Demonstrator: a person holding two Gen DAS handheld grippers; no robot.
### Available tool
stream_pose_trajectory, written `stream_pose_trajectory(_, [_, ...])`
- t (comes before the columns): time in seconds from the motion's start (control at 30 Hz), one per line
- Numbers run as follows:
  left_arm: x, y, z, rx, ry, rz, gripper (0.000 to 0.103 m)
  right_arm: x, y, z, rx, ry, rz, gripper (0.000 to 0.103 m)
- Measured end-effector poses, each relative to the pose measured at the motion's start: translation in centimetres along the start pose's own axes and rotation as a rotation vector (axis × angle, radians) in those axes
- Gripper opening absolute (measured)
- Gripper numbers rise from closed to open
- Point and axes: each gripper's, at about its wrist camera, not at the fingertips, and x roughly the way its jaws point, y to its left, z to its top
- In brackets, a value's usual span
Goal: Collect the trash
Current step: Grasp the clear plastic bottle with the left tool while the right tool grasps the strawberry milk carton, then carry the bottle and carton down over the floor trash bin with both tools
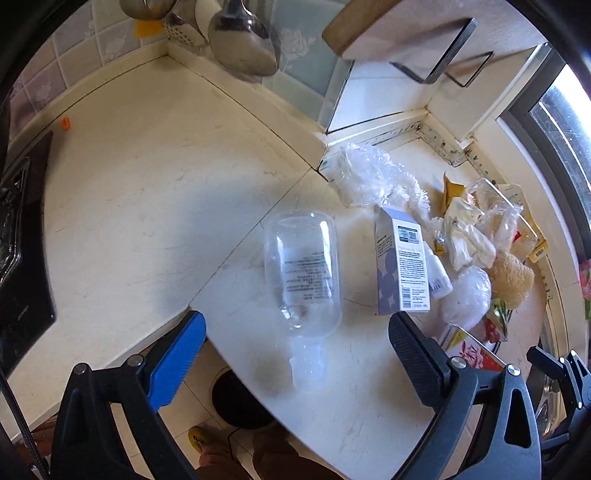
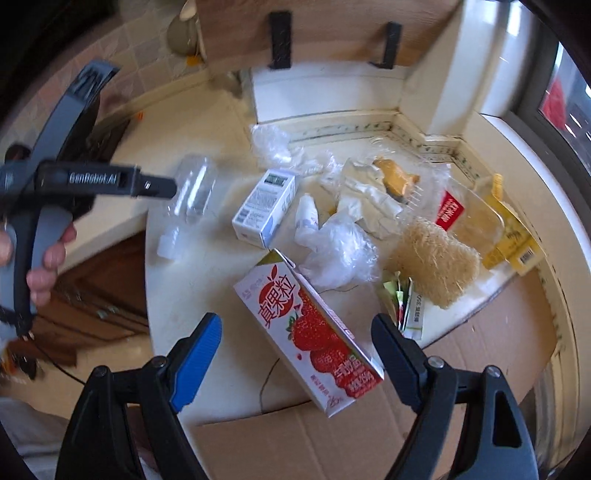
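Trash pile untouched, both grippers empty above it.

At left, the left gripper gapes over a clear bottle; right gripper spreads wide over the strawberry carton; wrappers and sponge lie farther right, uncollected.

— Where are we here? We think it is a home kitchen.

— Yes. We see a pale stone desk with tiled walls behind it, and metal ladles hang above. At the left edge there is a black stove top.

— We also see a wooden shelf on black brackets, a window, and wooden cabinet doors under the desk.
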Motion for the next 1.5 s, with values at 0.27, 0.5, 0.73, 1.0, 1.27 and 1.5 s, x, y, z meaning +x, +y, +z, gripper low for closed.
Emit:
stream_pose_trajectory(0.27, [3.2,-0.3,0.8,-0.047,-0.013,-0.02,0.088,2.6,1.0,-0.4,-0.132,0.05,-0.047,0.084])
stream_pose_trajectory(0.5, [5.3,0.1,1.3,-0.082,0.005,-0.031,0.059,3.9,1.4,-0.8,-0.198,0.078,-0.065,0.069])
stream_pose_trajectory(0.73, [6.0,0.0,0.9,-0.084,-0.003,-0.032,0.054,4.2,1.0,-0.8,-0.174,0.076,-0.052,0.064])
stream_pose_trajectory(1.0, [4.7,-0.4,0.2,-0.018,-0.014,-0.032,0.052,3.0,1.0,-0.6,-0.097,0.054,-0.021,0.057])
stream_pose_trajectory(1.27, [1.2,-0.8,-1.0,0.041,-0.049,-0.024,0.052,0.4,1.8,-0.2,-0.028,-0.01,-0.005,0.056])
stream_pose_trajectory(1.5, [-2.7,-1.1,-2.6,0.097,-0.097,-0.008,0.052,-2.3,1.8,-0.1,0.068,-0.066,0.004,0.056])
